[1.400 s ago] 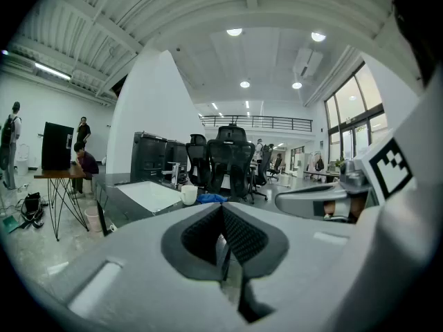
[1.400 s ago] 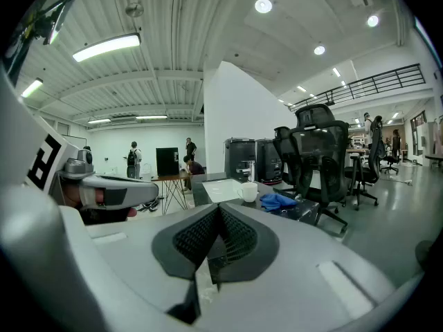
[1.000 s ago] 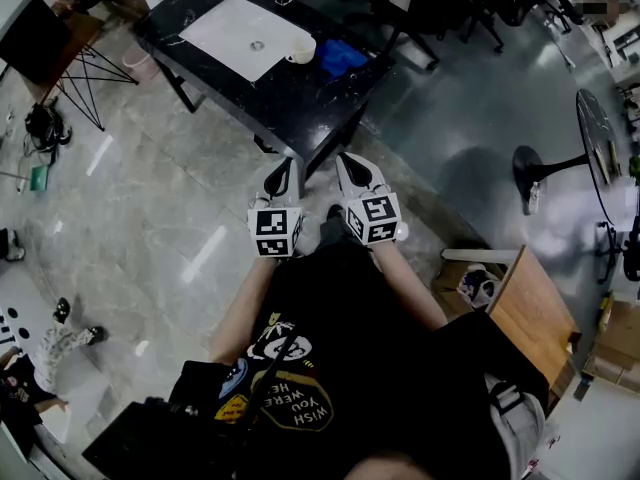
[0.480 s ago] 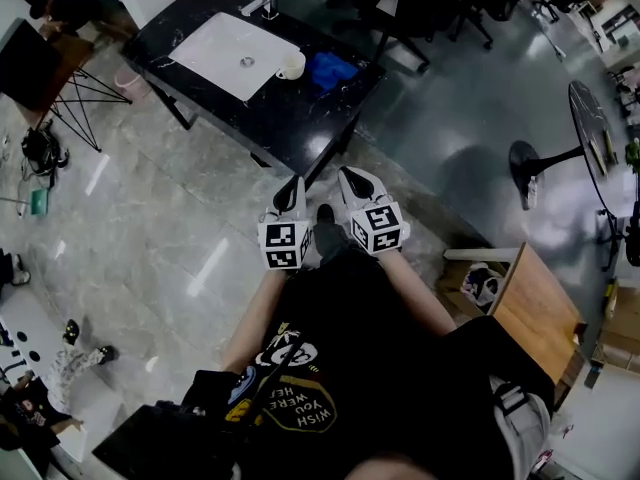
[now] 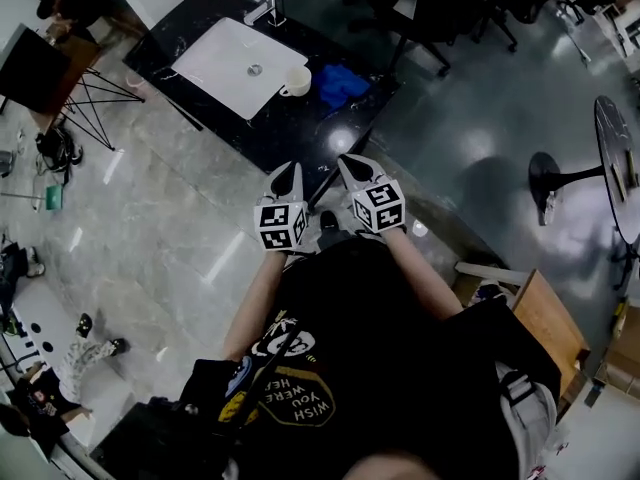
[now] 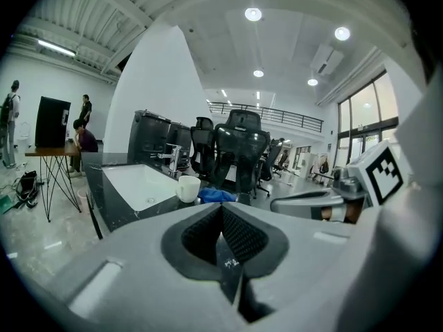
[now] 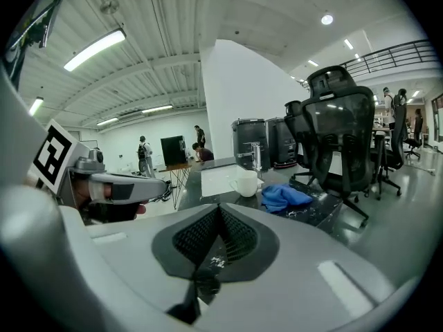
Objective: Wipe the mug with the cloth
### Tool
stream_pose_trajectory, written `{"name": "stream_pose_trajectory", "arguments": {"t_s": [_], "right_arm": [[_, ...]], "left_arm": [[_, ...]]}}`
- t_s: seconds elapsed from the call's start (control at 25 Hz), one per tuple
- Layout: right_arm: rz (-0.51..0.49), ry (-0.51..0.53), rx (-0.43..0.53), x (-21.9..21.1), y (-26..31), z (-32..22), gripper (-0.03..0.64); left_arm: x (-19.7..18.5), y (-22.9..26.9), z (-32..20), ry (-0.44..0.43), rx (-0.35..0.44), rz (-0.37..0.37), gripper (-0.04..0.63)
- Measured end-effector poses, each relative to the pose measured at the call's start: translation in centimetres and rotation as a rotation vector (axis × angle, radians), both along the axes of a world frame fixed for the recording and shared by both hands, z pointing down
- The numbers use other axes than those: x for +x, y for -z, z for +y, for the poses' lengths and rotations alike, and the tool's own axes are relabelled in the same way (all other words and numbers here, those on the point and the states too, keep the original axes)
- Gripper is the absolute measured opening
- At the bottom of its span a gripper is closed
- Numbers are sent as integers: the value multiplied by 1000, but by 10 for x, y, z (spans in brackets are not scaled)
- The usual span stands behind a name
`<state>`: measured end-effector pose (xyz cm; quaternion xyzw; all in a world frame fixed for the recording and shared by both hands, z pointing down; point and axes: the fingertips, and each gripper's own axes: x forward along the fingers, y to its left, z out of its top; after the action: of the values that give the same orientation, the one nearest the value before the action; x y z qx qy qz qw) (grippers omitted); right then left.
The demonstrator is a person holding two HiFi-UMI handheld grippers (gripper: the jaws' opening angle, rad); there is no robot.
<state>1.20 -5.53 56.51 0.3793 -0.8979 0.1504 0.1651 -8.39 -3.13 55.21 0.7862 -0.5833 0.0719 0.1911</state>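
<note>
A white mug [image 5: 295, 81] stands on the black counter [image 5: 300, 118], beside a crumpled blue cloth [image 5: 341, 82]. Both lie well ahead of me, out of reach. The mug [image 6: 187, 188] and cloth [image 6: 216, 195] also show in the left gripper view, and the mug [image 7: 245, 183] and cloth [image 7: 285, 196] in the right gripper view. My left gripper [image 5: 286, 177] and right gripper [image 5: 351, 167] are held side by side in front of my chest, over the floor. Both are shut with nothing between the jaws.
A white sink basin [image 5: 237, 63] with a tap [image 5: 265, 6] is set in the counter left of the mug. Black office chairs [image 7: 339, 140] stand behind the counter. A standing fan [image 5: 610, 168] is at the right, a wooden table [image 5: 538, 323] near my right side.
The counter with the mug and cloth has drifted slightly in the head view. Both grippers stay shut, side by side, shifted a little up in the picture.
</note>
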Motion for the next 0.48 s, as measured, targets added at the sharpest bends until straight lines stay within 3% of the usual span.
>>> {"name": "stream_pose_trajectory", "arguments": {"t_s": [0.24, 0.48], "right_arm": [[13, 91, -41, -5, -31, -67, 3], [46, 120, -69, -10, -55, -120, 3]], "left_arm": [[10, -21, -71, 19, -33, -4, 3], [-8, -32, -119, 58, -73, -47, 3]]}}
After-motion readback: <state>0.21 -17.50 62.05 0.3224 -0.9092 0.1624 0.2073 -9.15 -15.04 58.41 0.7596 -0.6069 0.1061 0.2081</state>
